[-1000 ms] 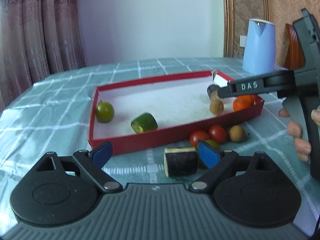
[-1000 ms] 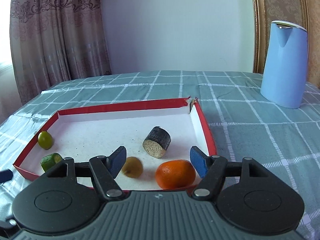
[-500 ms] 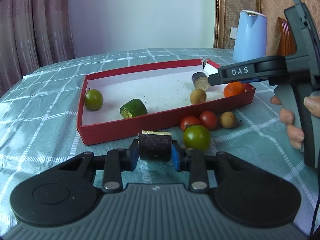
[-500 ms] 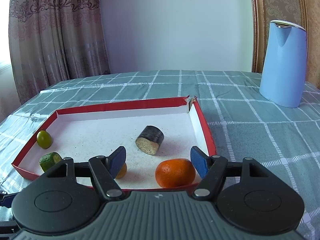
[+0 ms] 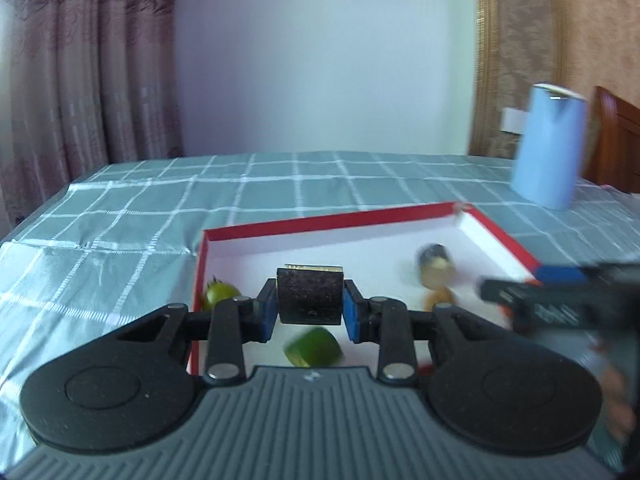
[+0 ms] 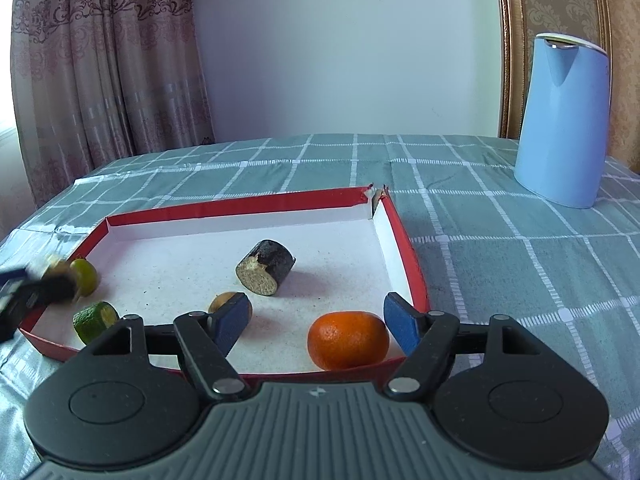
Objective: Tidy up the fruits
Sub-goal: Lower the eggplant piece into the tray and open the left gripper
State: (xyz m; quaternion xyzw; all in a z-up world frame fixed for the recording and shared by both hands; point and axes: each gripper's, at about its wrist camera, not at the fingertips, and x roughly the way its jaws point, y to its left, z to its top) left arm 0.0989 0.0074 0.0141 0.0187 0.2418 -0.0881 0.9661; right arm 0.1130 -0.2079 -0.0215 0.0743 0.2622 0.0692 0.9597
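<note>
Left wrist view: I am gripping a dark cylindrical chunk [image 5: 310,295] in the left gripper [image 5: 310,312], both blue pads [image 5: 267,315] pressing on its flat-looking sides, and I am holding it clear above the red tray [image 5: 328,222] so it can go in with the rest. I am judging the grip sound because the piece is sitting square between the pads, its pale cut face turned upward.

Below it, a green cut piece [image 5: 314,347] with glossy rind is lying on the tray's white, speckled floor, a small green tomato [image 5: 219,293] is sitting by the left wall, and a second dark chunk [image 5: 434,264] is resting farther right, blurred.

From the right wrist view, I am keeping the right gripper [image 6: 317,322] wide apart and empty, hovering at the tray's near edge just over a dimpled mandarin [image 6: 348,340]. The other dark chunk [image 6: 266,266] is showing rough bark-like skin and a fibrous tan cut face. A small brownish round fruit [image 6: 224,302] is peeking behind the left pad. The checked tablecloth [image 6: 500,264] is looking shiny and creased; a smooth blue kettle [image 6: 562,120] is standing well apart.
</note>
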